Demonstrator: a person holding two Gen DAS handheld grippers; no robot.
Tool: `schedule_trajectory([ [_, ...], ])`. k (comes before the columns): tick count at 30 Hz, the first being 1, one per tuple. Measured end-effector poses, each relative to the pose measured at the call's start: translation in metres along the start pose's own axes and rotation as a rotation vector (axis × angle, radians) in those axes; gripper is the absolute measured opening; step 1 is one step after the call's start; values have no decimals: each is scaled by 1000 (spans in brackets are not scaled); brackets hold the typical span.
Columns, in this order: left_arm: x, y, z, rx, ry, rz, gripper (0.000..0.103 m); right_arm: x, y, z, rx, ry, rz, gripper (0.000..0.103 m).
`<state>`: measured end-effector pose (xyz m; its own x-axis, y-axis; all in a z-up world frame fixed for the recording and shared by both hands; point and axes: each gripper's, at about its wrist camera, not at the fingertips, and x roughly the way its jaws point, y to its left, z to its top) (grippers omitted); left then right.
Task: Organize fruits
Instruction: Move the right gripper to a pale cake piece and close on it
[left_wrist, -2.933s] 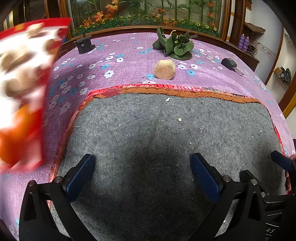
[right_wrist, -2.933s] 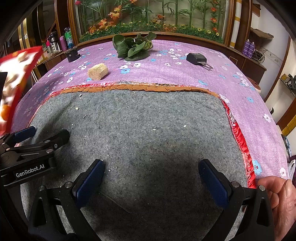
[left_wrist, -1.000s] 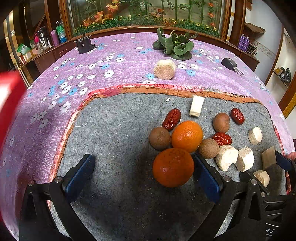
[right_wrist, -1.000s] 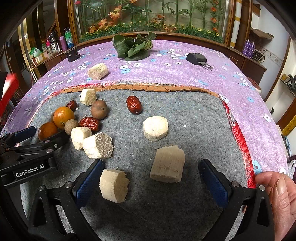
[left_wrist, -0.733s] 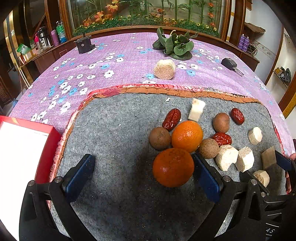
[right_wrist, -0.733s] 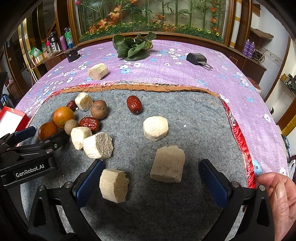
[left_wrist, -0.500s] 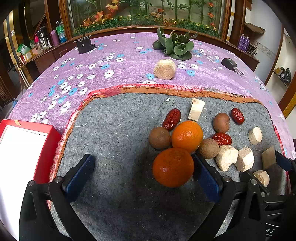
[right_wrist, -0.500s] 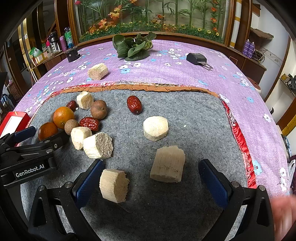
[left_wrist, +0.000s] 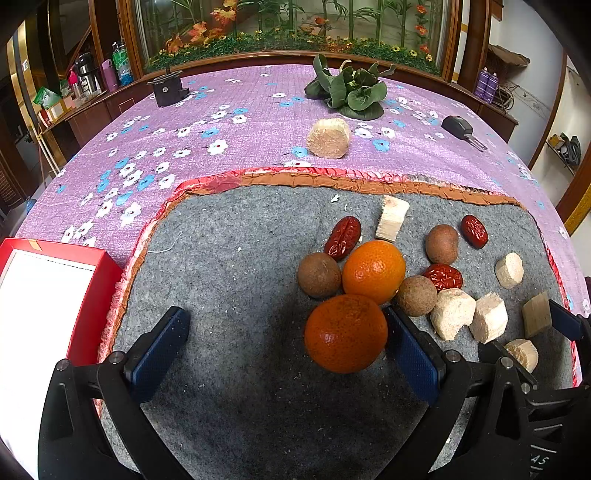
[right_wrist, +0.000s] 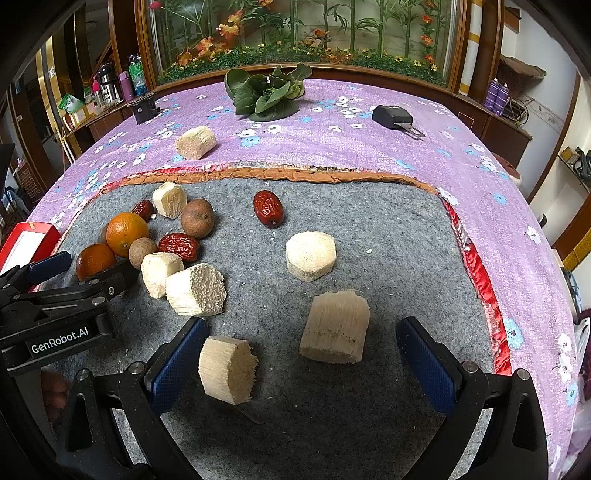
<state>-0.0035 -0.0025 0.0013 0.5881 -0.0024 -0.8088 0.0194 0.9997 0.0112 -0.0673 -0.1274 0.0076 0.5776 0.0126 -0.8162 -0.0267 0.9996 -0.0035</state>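
Fruit lies scattered on a grey felt mat (left_wrist: 229, 280). Two oranges (left_wrist: 346, 332) (left_wrist: 373, 271) sit together, with brown round fruits (left_wrist: 318, 275) and red dates (left_wrist: 343, 232) around them. Pale cut cane pieces (right_wrist: 334, 326) (right_wrist: 228, 369) (right_wrist: 311, 255) lie to the right. My left gripper (left_wrist: 284, 349) is open low over the mat, and the nearer orange rests against its right finger. My right gripper (right_wrist: 301, 362) is open too, with two cane pieces lying between its fingers. The left gripper's body (right_wrist: 55, 314) shows at the left of the right wrist view.
A red box with a white inside (left_wrist: 44, 295) lies at the mat's left edge. On the purple flowered cloth (left_wrist: 184, 147) beyond are one more cane piece (left_wrist: 328, 137), leafy greens (left_wrist: 347, 92), a black key fob (left_wrist: 460, 127) and a small black block (left_wrist: 168, 88).
Fruit that was absent 2.9 s ago now lies on the mat. The red box came down at the left edge. A hand at the right wrist view's lower right is gone. Both grippers stay still.
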Motion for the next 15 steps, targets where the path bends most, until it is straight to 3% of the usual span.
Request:
schedule_trajectory([
  [3, -6, 2, -3, 40, 18, -30, 103, -6, -7, 0, -84, 56, 93, 103],
  [5, -14, 6, -11, 71, 16, -17, 103, -22, -19, -6, -94, 21, 153, 101],
  [10, -78, 20, -29, 198, -75, 15, 103, -68, -53, -19, -105, -82, 258, 102],
  [11, -89, 24, -36, 205, -111, -17, 103, -72, -56, -19, -88, -90, 308, 102],
  [13, -105, 29, -44, 260, -147, 7, 103, -71, -56, -16, -47, -72, 372, 102],
  [15, -112, 39, -51, 247, -163, 22, 103, -66, -48, -13, -17, -41, 436, 102],
])
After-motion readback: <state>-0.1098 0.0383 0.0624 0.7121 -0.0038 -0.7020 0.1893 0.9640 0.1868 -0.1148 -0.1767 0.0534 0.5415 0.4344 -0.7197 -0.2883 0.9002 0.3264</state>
